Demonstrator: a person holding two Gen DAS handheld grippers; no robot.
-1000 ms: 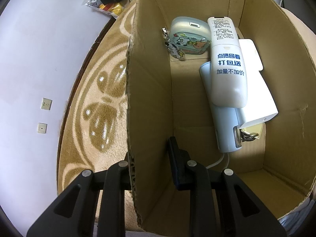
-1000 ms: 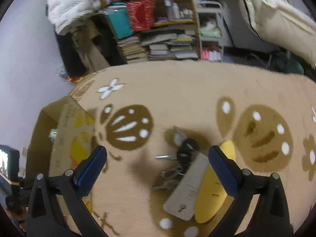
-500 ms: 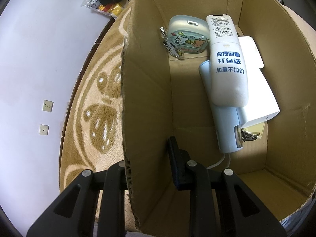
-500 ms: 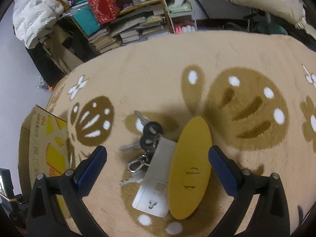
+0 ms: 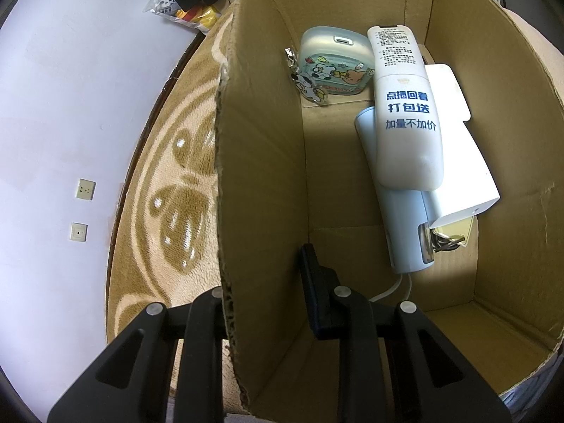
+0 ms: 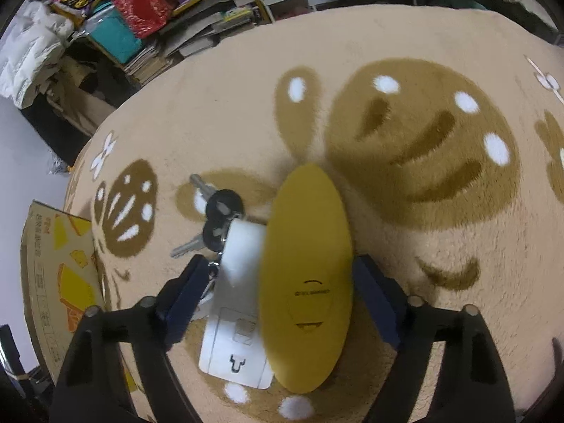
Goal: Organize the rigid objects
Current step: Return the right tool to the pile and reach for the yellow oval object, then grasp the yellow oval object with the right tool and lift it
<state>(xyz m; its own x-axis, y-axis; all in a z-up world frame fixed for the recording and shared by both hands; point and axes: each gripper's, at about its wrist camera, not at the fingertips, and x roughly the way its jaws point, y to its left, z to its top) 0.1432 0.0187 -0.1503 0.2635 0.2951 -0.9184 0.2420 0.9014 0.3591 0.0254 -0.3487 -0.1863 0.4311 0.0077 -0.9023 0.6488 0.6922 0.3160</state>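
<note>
The left tool [image 5: 268,303] pinches the cardboard box [image 5: 261,176] wall, steadying it; the right tool [image 6: 278,292], spread wide, straddles the yellow oval case [image 6: 306,275] beside the keys [image 6: 215,218], likely for pickup.

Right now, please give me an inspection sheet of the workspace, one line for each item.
Surface: brown patterned rug.
Job's things: yellow oval object, white flat device and keys on the rug; cardboard box holding a white remote, pale blue device, white block and cartoon case.
Clutter: snack packet on the floor.
Tongs: left tongs clamp the box wall; right tongs open around the yellow object and white device.
Cables: white cable in the box.
Surroundings: crowded shelves, wall sockets.
</note>
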